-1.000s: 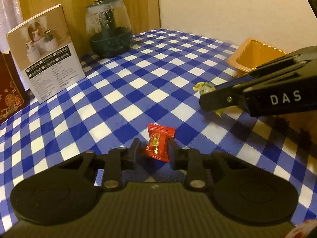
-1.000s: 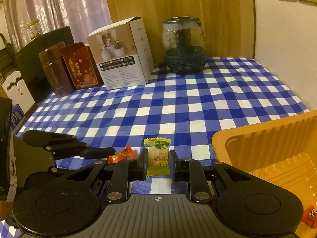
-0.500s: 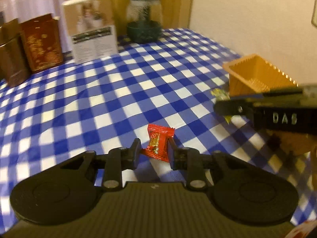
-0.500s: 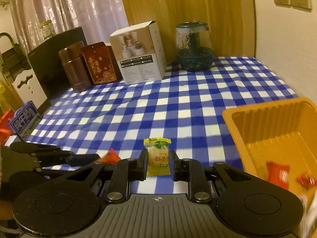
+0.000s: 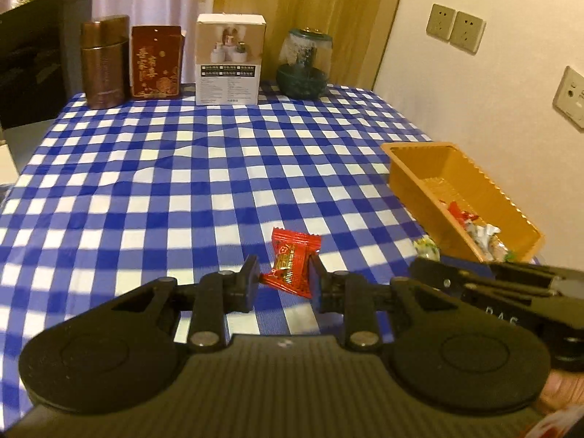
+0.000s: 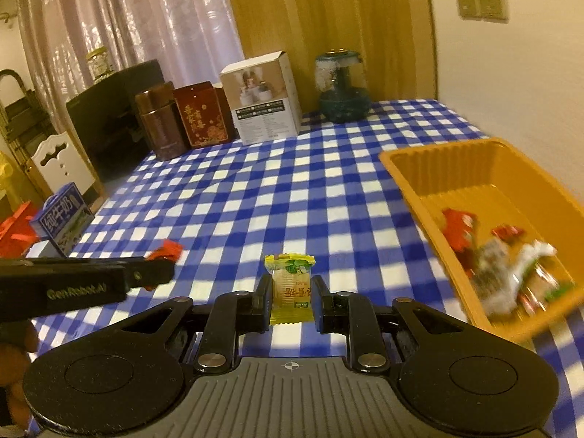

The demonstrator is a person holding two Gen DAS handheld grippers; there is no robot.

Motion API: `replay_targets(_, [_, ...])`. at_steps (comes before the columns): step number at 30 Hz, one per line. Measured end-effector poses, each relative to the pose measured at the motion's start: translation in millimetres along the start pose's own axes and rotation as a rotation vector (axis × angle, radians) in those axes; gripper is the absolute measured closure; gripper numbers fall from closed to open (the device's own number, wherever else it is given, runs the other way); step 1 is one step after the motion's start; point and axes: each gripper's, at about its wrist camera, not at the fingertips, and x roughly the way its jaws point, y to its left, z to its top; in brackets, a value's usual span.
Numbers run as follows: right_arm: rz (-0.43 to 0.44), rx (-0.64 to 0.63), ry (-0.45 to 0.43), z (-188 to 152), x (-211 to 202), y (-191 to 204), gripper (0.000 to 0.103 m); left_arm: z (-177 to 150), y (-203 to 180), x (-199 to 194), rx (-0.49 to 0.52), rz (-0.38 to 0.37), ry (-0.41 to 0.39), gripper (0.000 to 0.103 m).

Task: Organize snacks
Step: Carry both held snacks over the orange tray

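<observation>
Red candy (image 5: 292, 264) pinched between the closed fingers of the left tool (image 5: 283, 283), lifted clear of the checkered worktop (image 5: 219, 182), to the left of the orange tray (image 5: 408, 182). Yellow candy (image 6: 291, 288) clamped upright in the shut right tool (image 6: 290, 301), likewise off the worktop, just left of the tray's near end. Inside the tray, several wrapped candies (image 6: 503, 259), red and pale, blurred, heaped toward its near end. Well beyond the tray, along the worktop's far edge: dark glass jar (image 5: 306, 64) nearest, then white box (image 5: 229, 60), red box (image 5: 156, 62), brown canister (image 5: 104, 60) farther left. Above the tray, wall sockets (image 5: 456, 29).
</observation>
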Motion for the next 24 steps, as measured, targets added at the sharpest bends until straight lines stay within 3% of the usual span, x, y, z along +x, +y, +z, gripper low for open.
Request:
replay_targets(11, [-0.019, 0.031, -0.008, -25, -64, 3, 0.081, -31, -34, -60, -0.014, -0.010, -0.020, 0.078])
replay_targets(24, [-0.044, 0.022, -0.026, -33, -106, 5, 0.081, -49, -53, -91, -0.007, -0.014, -0.024, 0.078])
